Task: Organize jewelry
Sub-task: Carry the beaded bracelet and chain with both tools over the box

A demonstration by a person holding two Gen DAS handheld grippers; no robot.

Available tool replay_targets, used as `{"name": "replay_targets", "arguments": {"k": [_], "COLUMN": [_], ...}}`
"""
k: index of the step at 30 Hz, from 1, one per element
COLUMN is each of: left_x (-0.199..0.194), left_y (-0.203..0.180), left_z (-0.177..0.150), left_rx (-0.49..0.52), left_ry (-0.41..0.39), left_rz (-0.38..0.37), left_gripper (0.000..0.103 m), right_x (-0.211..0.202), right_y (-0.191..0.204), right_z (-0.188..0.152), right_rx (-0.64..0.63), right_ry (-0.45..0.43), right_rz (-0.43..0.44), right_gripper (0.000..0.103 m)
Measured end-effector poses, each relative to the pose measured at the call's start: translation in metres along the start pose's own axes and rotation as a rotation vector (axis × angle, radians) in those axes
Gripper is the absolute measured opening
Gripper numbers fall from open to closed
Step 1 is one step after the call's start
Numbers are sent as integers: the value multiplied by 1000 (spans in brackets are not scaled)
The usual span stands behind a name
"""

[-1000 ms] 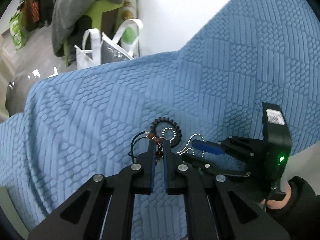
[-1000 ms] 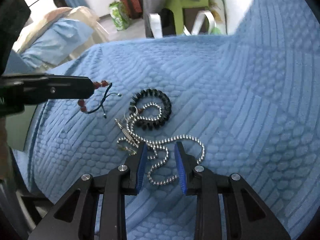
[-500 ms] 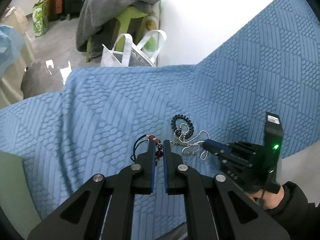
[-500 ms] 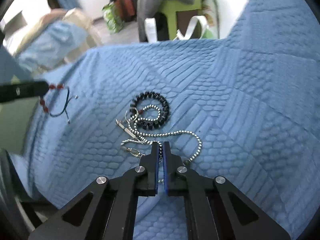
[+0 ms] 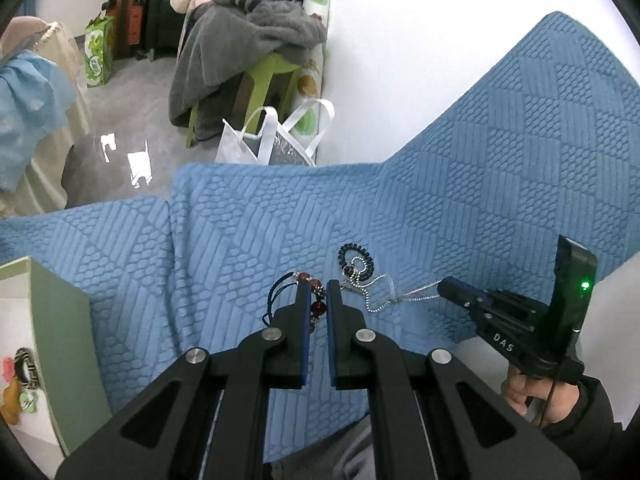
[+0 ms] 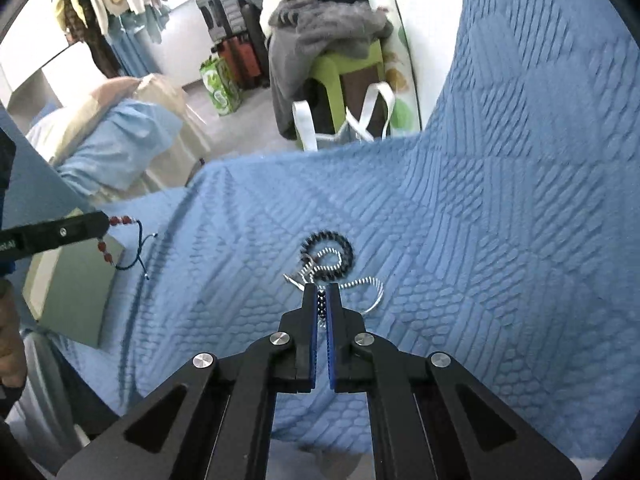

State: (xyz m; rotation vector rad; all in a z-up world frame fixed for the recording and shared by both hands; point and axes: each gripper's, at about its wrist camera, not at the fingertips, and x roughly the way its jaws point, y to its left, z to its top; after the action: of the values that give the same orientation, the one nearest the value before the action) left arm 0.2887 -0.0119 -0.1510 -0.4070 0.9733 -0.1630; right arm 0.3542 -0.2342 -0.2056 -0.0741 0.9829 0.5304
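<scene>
Nearby: green box point(image 5: 60, 344) left, black bead bracelet point(image 6: 334, 250) tangling chain point(image 6: 360, 283).

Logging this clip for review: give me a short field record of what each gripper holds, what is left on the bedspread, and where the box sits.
left gripper: shut on red bead bracelet with dark cord, lifted off the cloth
right gripper: shut on silver ball chain, part still trailing on the cloth
black bead bracelet: lying on blue bedspread, tangled with the chain
green box: open, at the bedspread's left edge
</scene>
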Motion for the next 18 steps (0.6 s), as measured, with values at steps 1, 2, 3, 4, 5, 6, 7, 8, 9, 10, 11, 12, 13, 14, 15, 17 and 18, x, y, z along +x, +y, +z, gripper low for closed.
{"name": "replay_targets", "arguments": {"k": [1, 2, 3, 4, 5, 6, 7, 8, 9, 10, 11, 12, 13, 14, 15, 17, 18], "left_x": [-6, -11, -16, -22, -29, -37, -43, -48, -54, -60, -67, -72, -79, -84, -89, -101, -107], "left_y": [-2, -3, -4, -5, -6, -8, -9, -10, -11, -13, -14, -14, -15, -16, -17, -17, -17], "left_z": [1, 1, 2, 3, 3, 4, 4, 4, 4, 4, 4, 4, 5, 5, 4, 4, 4], "left_rx": [2, 3, 3, 3, 4, 6, 8, 8, 8, 7, 8, 9, 11, 12, 11, 10, 8], "left_ry": [-11, -18, -25, -33, -44, -57, -67, -73, -79, -87, -96, -103, -110, -113, -116, -124, -129], "left_rz": [1, 0, -1, -3, -7, -10, -11, -11, -10, -8, -7, -5, 0, 3, 6, 8, 9], "left_gripper": [7, 7, 7, 7, 7, 7, 7, 7, 7, 7, 7, 7, 7, 7, 7, 7, 7], "right_x": [-7, -14, -21, -28, -35, -43, -49, -58, -63, -69, -76, -82, -88, -94, -99, -108, -113], "right_y": [1, 5, 7, 10, 13, 18, 21, 25, 29, 33, 38, 43, 48, 54, 59, 69, 76], "right_z": [2, 5, 7, 10, 13, 16, 19, 23, 25, 28, 31, 35, 38, 41, 44, 49, 51], "right_rx": [-2, -1, 0, 0, -1, -3, -3, -4, -6, -9, -13, -18, -24, -30, -34, -45, -52], "right_ry": [-10, -26, -38, -49, -63, -82, -95, -111, -122, -134, -148, -160, -168, -179, -188, -205, -214], "right_rz": [0, 4, 2, 2, 3, 4, 11, 15, 15, 18, 19, 21, 24, 24, 25, 26, 27], "right_gripper": [2, 2, 2, 2, 2, 2, 2, 2, 2, 2, 2, 2, 2, 2, 2, 2, 2]}}
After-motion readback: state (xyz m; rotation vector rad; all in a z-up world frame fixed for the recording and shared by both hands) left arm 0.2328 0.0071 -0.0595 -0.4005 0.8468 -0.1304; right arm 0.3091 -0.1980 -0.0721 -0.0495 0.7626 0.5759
